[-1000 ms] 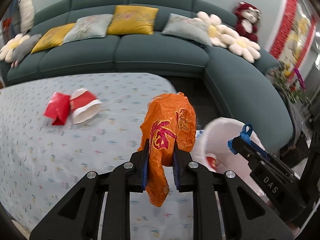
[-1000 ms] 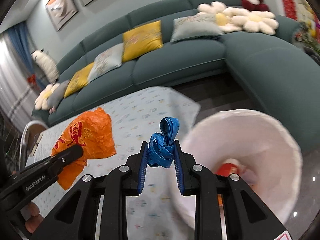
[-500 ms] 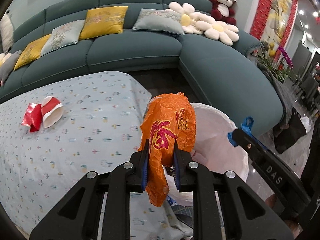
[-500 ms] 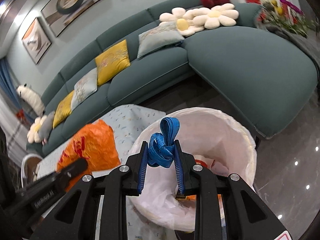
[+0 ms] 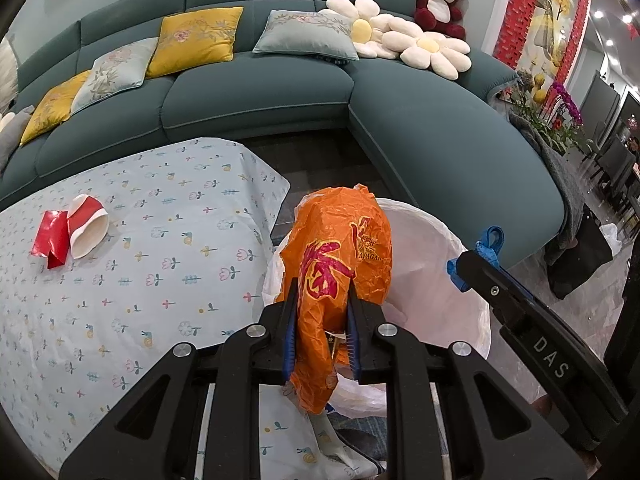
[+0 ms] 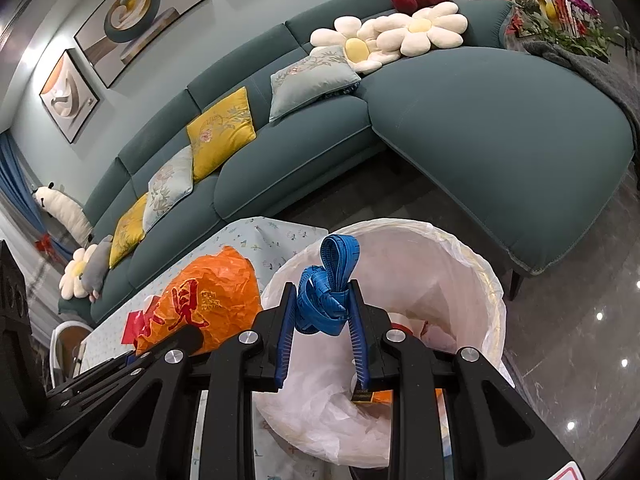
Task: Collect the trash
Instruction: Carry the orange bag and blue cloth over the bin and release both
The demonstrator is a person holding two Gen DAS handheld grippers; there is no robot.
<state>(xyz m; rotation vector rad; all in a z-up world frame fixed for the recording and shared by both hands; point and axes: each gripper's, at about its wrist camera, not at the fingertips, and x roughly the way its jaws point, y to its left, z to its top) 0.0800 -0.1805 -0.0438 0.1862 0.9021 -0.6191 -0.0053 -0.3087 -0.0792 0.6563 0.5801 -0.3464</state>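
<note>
Compared with one second ago, both grippers are now found over the white bin beside the table, where before they were above the tablecloth. The bin, then seen only at the edge of the left view, is now seen directly behind the orange bag. The left gripper is clamped on this bag, a crumpled thin plastic with red printed characters, which is held above the near rim of the bin. The right gripper is clamped on a knotted blue strap, ribbed and glossy, held over the bin's opening. The bin is round and lined with a wrinkled translucent white film. On the tablecloth, well to the left of the bin, a red-and-white paper cup is lying on its side, touching a flat red wrapper.
</note>
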